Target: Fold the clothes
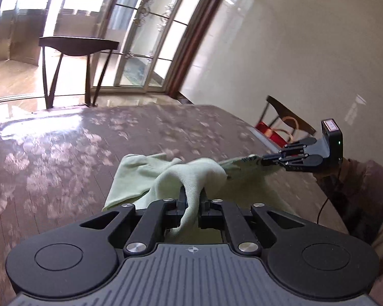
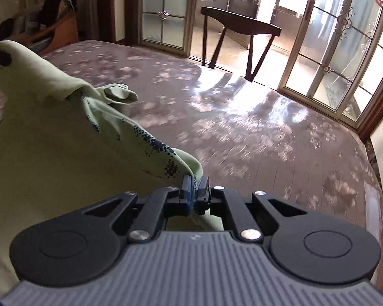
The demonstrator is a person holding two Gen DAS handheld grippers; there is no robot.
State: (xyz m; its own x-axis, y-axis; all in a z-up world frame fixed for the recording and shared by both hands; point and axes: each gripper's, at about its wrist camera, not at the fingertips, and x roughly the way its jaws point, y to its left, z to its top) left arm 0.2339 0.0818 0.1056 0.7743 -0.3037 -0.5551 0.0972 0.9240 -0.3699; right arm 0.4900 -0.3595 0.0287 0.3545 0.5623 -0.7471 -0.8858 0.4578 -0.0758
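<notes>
Surface: glossy mauve tablecloth with pale flower print [image 1: 63,153] over a big table, sun glare on it. Left to right in the left wrist view: dark wooden side table with curved legs [image 1: 76,48], glass-panelled doors with metal scrollwork [image 1: 145,38], cream tiled wall [image 1: 306,51], red bag on a chair [image 1: 270,130]. Pale green garment with dark blue dotted print [image 1: 145,178] is lifted off the cloth, stretched between both tools. Left gripper [image 1: 191,199] fingers clamped on the plain fabric; right gripper [image 2: 195,188] fingers clamped on the printed edge. No readable writing; the small screen on the right gripper is blurred.

You are in a home: ornate glazed sliding doors [image 2: 344,58], a dark wooden side table [image 1: 76,48], and a desk [image 1: 63,153] under floral plastic-covered cloth.
</notes>
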